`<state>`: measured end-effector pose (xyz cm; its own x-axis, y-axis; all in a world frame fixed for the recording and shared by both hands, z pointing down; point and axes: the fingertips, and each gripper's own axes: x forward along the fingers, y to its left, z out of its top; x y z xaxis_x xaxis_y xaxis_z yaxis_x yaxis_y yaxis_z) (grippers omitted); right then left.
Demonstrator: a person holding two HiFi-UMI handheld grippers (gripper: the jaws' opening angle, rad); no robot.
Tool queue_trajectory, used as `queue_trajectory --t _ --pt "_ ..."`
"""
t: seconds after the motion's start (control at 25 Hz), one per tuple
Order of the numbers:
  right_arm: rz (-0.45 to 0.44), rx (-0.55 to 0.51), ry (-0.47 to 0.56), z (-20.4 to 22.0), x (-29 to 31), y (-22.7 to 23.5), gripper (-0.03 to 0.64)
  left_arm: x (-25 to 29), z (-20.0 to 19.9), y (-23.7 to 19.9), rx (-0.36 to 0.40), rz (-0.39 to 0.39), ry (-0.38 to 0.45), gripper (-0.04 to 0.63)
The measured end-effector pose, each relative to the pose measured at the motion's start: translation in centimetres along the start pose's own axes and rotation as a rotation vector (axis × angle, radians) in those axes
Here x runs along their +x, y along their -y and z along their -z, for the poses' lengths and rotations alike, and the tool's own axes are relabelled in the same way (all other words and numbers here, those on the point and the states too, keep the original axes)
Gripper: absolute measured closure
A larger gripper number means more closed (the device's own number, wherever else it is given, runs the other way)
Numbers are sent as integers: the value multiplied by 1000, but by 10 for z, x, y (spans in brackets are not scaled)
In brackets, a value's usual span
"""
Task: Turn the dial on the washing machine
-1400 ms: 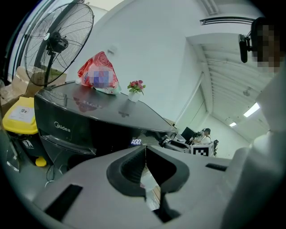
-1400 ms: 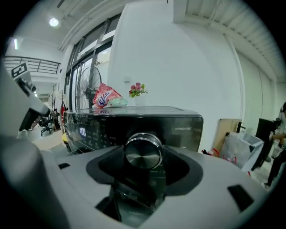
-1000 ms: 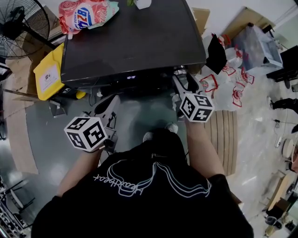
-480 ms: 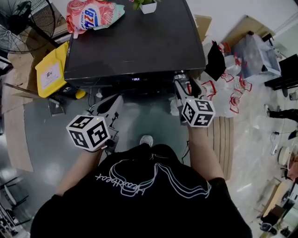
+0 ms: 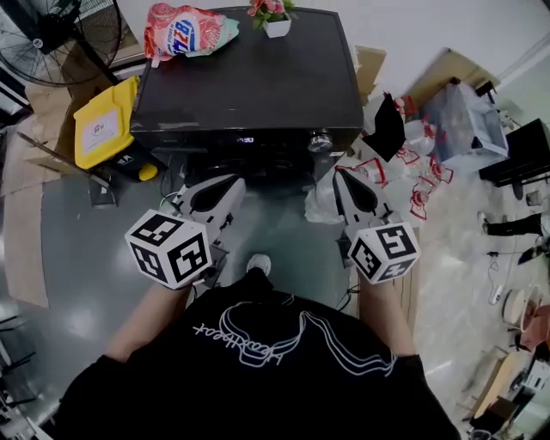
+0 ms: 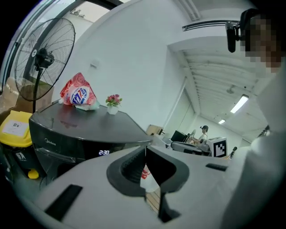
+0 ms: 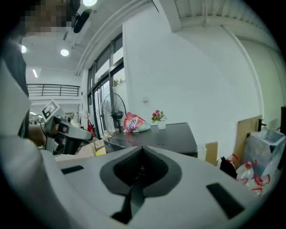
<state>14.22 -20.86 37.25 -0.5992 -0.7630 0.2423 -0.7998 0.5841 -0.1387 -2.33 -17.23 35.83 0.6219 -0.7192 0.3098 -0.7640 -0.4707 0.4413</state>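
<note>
The dark washing machine (image 5: 249,82) stands ahead of me, its silver dial (image 5: 320,142) on the front panel's right end, beside a lit display (image 5: 246,139). My right gripper (image 5: 340,175) hangs below and slightly right of the dial, apart from it, jaws shut with nothing between them. In the right gripper view the shut jaws (image 7: 142,151) point over the machine's top (image 7: 165,134). My left gripper (image 5: 230,183) is shut and empty, lower left of the panel. In the left gripper view its closed tips (image 6: 145,150) sit before the machine (image 6: 80,129) and display (image 6: 103,153).
On the machine's top lie a red detergent bag (image 5: 189,30) and a small flower pot (image 5: 275,21). A yellow container (image 5: 105,129) and a standing fan (image 5: 60,34) are at the left. Plastic bags and boxes (image 5: 412,146) clutter the floor at the right.
My right gripper has pulled back from the dial toward me and its jaws have closed. The left gripper has shifted slightly right and forward.
</note>
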Motion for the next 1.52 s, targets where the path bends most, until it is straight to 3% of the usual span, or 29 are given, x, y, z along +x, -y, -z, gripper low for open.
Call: queue_trajectory --t 0.24,0.52,1.0,1.52 --pt "-172 66 74 -38 -70 -56 612 -33 -9 73 37 76 61 584" --pt "-287 65 142 -65 -138 -100 612 -75 -10 140 81 124 116 584" --pt "-278 17 218 -76 -207 -118 612 -104 0 204 141 150 165 584" --pt "-273 1 210 -70 -217 -126 612 -112 8 210 158 147 155 584"
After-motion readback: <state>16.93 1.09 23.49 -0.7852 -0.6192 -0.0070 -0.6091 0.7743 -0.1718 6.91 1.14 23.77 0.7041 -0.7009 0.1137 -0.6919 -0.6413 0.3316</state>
